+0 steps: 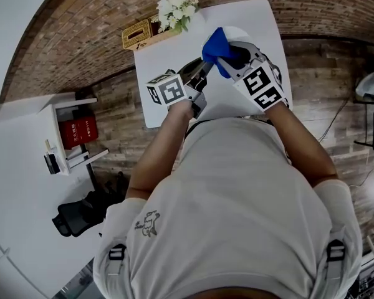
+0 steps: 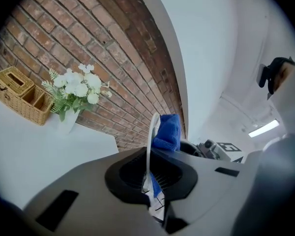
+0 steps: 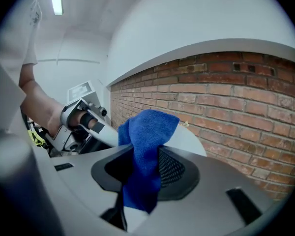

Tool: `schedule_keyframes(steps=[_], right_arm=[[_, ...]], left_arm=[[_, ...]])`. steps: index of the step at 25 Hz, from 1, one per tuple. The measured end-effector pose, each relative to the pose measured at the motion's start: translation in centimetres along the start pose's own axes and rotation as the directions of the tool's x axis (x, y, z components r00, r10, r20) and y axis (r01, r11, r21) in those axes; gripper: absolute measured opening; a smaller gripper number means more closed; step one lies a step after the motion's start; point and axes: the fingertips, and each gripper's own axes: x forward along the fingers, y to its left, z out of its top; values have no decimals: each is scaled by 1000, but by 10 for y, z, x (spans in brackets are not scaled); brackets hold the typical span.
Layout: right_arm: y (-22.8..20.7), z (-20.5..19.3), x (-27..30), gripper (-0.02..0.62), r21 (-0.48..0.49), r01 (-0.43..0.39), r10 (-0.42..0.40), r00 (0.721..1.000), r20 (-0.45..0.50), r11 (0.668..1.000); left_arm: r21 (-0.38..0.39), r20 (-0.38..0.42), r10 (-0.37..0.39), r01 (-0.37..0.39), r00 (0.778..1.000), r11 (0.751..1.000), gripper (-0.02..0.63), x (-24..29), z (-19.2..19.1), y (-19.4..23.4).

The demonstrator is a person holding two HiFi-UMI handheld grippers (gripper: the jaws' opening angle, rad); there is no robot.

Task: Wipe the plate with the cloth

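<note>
- My left gripper has its jaws clamped on the rim of the plate. In the left gripper view the plate stands edge-on, a thin white line that rises straight out of the gap between the jaws.
- My right gripper grips the blue cloth. The fabric is pinched between the jaws, with a bunched fold above them and a tail hanging below.
- The cloth's upper fold lies against the plate's face near its far edge. The left gripper view shows the blue bundle just right of the white rim, above my left jaws.
- The right gripper view shows the plate as a pale curved surface behind the cloth, reaching back to the left gripper and the hand holding it.
- The head view shows both grippers meeting over the white table, with the cloth between their tips and the plate held up off the tabletop.
- White flowers and a wicker basket sit at the table's far corner, well apart from the plate.
</note>
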Motion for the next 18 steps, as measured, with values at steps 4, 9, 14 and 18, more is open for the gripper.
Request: schedule_keyframes(steps=[4,9,14,18], right_arm=[[7,-31,1,135,29,-49,51,996,-79,998],[-24,-43,-6,135,52,17,-11,993,-114,999],[-53,-21,-9,135,34,81,-78,993,-90,996],[-26,-3,3,135,-12,19,-20,998,-59,1000]], left_arm=[[22,20,32,-33,999,999,18,-12,13,12],[62,-9,36,-35,999,997,21,-13,5,13],[94,-68,27,-20,997,995,25,-6,-11,6],[112,-78,10,-2,997,994,26,1,-11,1]])
